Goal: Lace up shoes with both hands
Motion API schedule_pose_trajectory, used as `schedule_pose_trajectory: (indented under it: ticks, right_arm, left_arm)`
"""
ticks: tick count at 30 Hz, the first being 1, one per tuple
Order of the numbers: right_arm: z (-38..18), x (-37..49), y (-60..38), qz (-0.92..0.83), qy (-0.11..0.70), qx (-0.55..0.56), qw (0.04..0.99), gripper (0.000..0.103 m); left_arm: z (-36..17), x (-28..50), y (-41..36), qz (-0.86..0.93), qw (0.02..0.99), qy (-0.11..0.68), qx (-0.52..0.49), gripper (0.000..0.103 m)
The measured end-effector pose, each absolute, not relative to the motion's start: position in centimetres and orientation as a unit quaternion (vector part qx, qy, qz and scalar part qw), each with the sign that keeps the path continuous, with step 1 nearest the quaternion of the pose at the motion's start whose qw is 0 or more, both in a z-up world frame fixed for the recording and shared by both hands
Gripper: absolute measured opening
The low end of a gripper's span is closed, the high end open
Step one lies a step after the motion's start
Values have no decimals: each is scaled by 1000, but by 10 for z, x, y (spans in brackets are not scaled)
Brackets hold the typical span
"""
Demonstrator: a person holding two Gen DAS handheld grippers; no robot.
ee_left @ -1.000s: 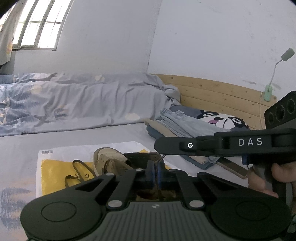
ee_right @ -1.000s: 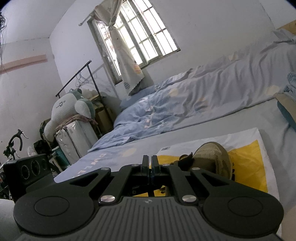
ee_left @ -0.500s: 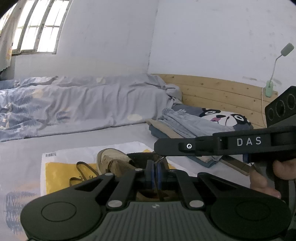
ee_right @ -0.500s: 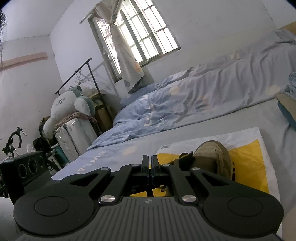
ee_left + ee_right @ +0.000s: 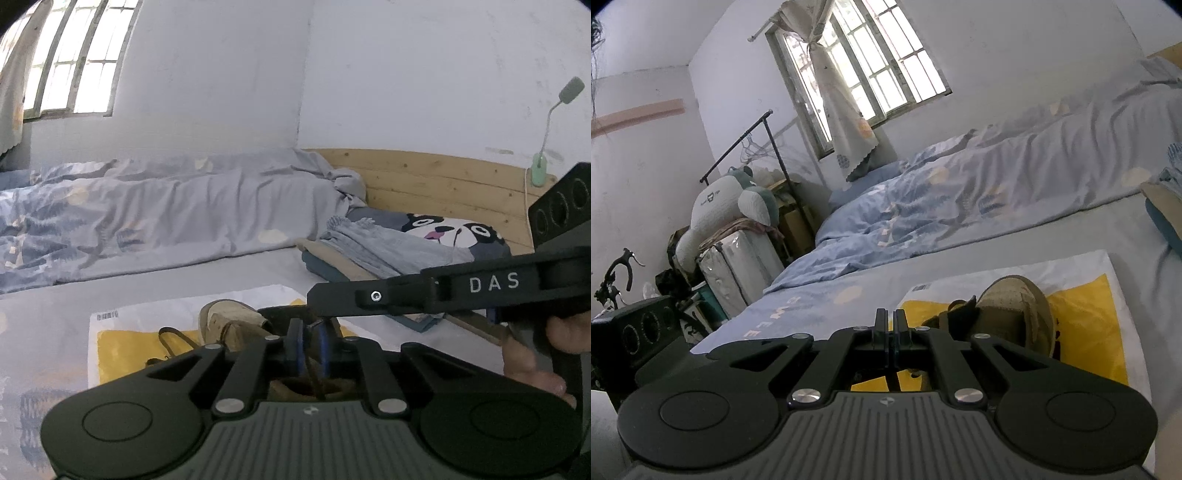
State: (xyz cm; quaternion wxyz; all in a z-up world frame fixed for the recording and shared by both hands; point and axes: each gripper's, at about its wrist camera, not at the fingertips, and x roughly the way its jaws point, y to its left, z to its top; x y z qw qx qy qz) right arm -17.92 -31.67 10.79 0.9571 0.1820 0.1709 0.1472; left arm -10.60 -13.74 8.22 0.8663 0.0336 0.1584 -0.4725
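Left wrist view: grey bedsheet (image 5: pixel 55 314) spreads ahead, white-and-yellow plastic bag (image 5: pixel 122 343) on it. Tan suede shoe (image 5: pixel 229 321) lies on the bag just beyond the left gripper (image 5: pixel 309 345), whose jaws have just been parting slightly around a dark brown lace (image 5: pixel 316 384). Right gripper (image 5: pixel 890 332) stays pressed together, the shoe just ahead and rightward.

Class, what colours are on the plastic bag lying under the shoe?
The plastic bag is white with a yellow panel, clearest in the right wrist view.
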Motion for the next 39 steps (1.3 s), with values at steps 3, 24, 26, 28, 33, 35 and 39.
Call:
schedule_pose_trajectory:
  ticks: [3,24,26,28,33,35,39]
  right_arm:
    - [108,-179,-317,146,170,184,957,3]
    - [101,-172,-324,163,184,228,942,3]
    - [100,-172,-327,163,181,239,940,5]
    - [100,-173,-330,159,175,250,939,12]
    - [100,-172,-337,153,170,271,935,23]
    - [100,-171,-335,157,171,265,936,23]
    - [99,-169,-334,156,178,259,936,21]
  left_arm:
    - [82,-106,-137,-474,866,157,34,8]
    - [80,-104,-139,-477,860,172,50,1]
    - [80,-102,-137,-479,859,177,40,0]
    - [80,-99,-135,-480,858,184,25,0]
    - [79,-95,-133,-483,854,196,9,0]
    - [80,-96,-134,-487,851,195,11,0]
    - [80,-98,-135,-500,845,188,12,0]
